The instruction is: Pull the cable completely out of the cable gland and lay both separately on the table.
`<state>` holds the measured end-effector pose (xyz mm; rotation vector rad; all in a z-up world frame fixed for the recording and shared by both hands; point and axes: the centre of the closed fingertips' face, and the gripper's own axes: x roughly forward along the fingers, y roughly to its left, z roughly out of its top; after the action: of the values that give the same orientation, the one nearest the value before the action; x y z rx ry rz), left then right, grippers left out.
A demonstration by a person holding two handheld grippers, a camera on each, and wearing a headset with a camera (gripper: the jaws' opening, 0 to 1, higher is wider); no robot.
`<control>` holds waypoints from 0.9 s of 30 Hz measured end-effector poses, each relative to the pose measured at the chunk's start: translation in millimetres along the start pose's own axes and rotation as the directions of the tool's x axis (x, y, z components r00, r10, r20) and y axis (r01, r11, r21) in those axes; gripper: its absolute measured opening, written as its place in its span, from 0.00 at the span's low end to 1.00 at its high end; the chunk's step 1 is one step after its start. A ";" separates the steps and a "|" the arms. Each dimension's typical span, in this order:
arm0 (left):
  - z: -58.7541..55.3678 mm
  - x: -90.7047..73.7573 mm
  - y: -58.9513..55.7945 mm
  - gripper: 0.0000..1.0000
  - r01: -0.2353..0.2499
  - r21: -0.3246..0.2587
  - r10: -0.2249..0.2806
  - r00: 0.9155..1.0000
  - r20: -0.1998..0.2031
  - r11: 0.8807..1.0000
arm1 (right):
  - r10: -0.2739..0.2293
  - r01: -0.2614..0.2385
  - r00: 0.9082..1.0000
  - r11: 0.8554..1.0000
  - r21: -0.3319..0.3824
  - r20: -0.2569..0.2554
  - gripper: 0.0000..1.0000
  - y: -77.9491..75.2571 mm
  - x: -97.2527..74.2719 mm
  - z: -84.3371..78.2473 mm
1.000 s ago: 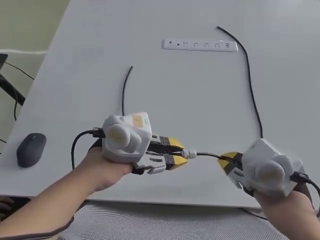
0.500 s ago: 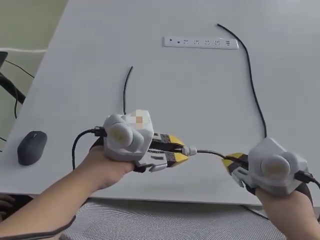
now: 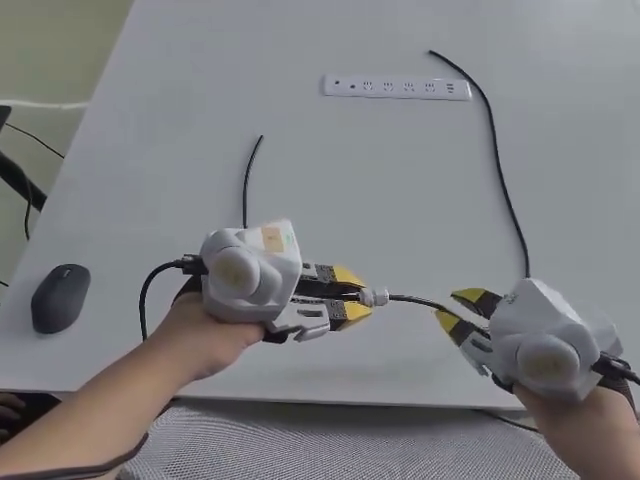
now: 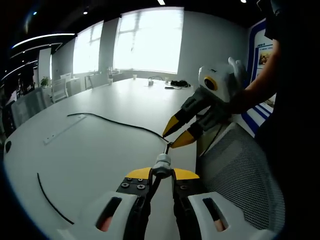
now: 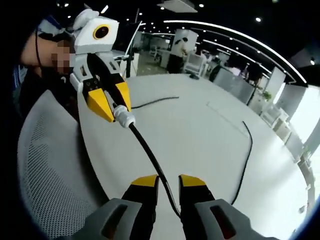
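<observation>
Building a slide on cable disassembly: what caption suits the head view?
Left gripper clamps the cable gland; its black cable runs between the open jaws of the right gripper, above the white table.

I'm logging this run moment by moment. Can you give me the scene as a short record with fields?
left gripper: shut on the cable gland
right gripper: jaws apart, the cable passes between them unclamped
cable: threaded in the gland, rest trails across the table
task status: not yet separated, neither part laid down
other items: power strip, mouse, short black wire
</observation>
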<state>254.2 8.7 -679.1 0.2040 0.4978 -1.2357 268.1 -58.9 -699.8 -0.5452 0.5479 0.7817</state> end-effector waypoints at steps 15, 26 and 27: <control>5.1 1.8 0.8 0.15 0.002 0.025 -0.002 1.000 -0.006 1.000 | 0.056 -0.051 0.998 0.984 -0.169 0.024 0.10 25.9 10.6 34.5; 12.4 4.8 0.5 0.15 0.006 0.066 -0.007 1.000 0.006 0.998 | 0.042 -0.034 0.998 0.979 -0.200 0.036 0.03 22.0 11.5 42.3; 12.8 4.8 1.1 0.15 0.005 0.067 -0.005 1.000 0.005 0.998 | 0.039 -0.031 0.999 0.979 -0.199 0.037 0.03 21.3 11.5 42.6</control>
<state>259.6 -0.3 -670.3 0.2561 0.4526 -1.2587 269.2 -13.6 -681.3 -0.7035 0.4449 0.8849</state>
